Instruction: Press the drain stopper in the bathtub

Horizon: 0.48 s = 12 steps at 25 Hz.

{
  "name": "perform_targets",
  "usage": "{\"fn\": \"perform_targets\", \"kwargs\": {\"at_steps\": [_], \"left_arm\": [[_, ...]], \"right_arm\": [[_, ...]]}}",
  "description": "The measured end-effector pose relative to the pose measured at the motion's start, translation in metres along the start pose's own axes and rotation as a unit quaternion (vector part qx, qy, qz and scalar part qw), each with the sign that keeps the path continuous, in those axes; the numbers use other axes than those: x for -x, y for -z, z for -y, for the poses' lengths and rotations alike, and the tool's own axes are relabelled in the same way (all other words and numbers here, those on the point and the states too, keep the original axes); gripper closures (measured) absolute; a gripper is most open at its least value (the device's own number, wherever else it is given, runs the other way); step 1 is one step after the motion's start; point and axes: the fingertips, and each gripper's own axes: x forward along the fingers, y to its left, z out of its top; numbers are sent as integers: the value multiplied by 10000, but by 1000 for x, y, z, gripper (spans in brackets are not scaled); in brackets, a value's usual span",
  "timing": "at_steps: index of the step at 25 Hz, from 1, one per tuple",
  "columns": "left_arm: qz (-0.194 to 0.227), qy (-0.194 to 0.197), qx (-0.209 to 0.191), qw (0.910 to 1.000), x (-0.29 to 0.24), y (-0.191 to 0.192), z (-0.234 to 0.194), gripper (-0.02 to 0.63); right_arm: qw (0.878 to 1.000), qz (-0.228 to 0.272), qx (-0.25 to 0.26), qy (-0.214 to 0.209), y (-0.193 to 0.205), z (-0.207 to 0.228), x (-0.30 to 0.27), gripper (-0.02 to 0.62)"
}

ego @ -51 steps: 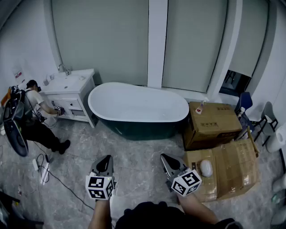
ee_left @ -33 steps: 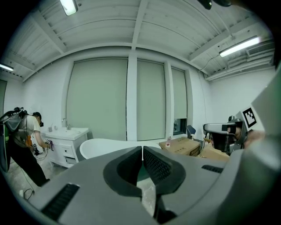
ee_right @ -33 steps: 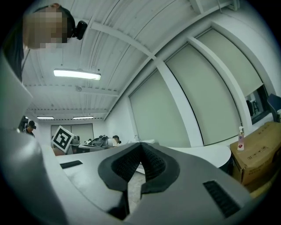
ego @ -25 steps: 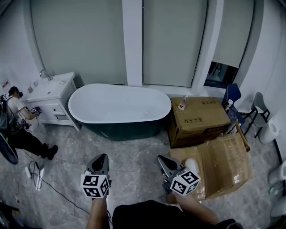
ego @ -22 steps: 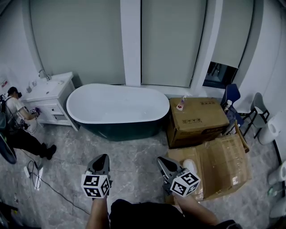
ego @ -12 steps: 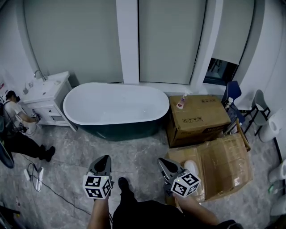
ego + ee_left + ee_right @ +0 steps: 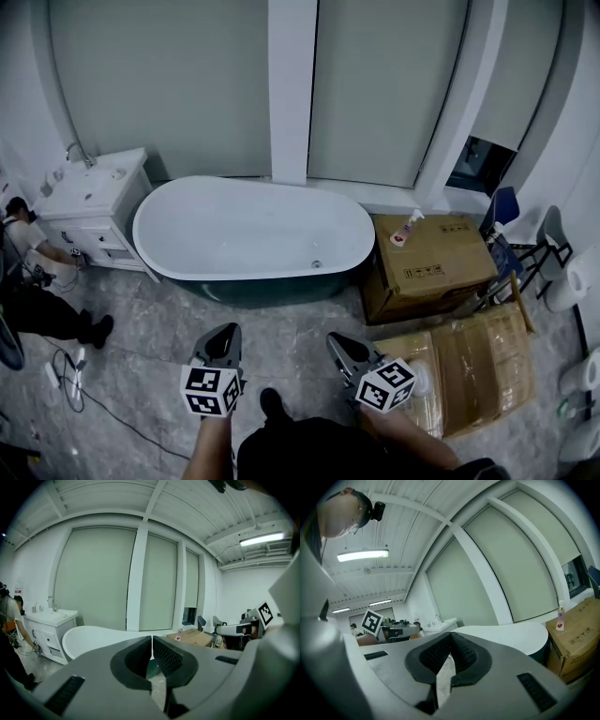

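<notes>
A white oval bathtub (image 7: 253, 230) with a dark green outer shell stands against the far wall. A small round drain stopper (image 7: 317, 264) shows on its floor near the right end. My left gripper (image 7: 223, 336) and my right gripper (image 7: 337, 343) are held side by side over the grey floor, well short of the tub. Both are shut with nothing between the jaws. In the left gripper view the bathtub (image 7: 93, 637) lies ahead beyond the left gripper (image 7: 152, 641). In the right gripper view the bathtub (image 7: 511, 634) shows past the right gripper (image 7: 450, 639).
A white vanity with a sink (image 7: 89, 192) stands left of the tub, where a crouching person (image 7: 37, 300) works. Cardboard boxes (image 7: 433, 262) sit right of the tub, one carrying a bottle (image 7: 405, 230). A flattened box (image 7: 478, 361) lies nearer. Cables (image 7: 66, 384) trail on the floor at left.
The view has shifted closer to the tub and turned slightly, so the drain stopper now shows. Both grippers stay shut and level.
</notes>
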Motion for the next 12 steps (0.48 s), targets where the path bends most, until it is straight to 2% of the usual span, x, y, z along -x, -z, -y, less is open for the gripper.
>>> {"fn": "perform_targets", "kwargs": {"at_steps": [6, 12], "left_arm": [[-27, -133, 177, 9998, -28, -12, -90, 581], [-128, -41, 199, 9997, -48, -14, -146, 582]], "right_arm": [[9997, -211, 52, -124, -13, -11, -97, 581], [9996, -174, 18, -239, -20, -18, -164, 581]]}}
